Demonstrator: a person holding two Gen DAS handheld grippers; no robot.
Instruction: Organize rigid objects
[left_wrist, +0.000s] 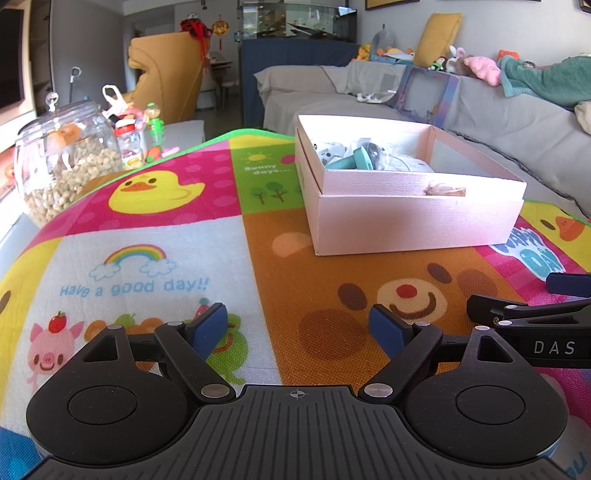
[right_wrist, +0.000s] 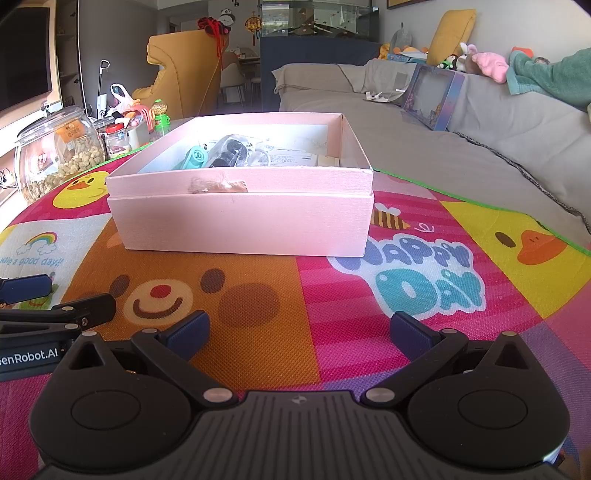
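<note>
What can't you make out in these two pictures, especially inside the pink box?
- Pink box contents: both views, its near wall hides the floor; only a teal piece and a dark bagged item show.
- Printed sheet: right wrist view, text too small.
- Jar label: left wrist view, blurred.

A bright cartoon play mat (right_wrist: 332, 295) covers the surface — an open pink box (right_wrist: 240, 225) sits on it.
</note>
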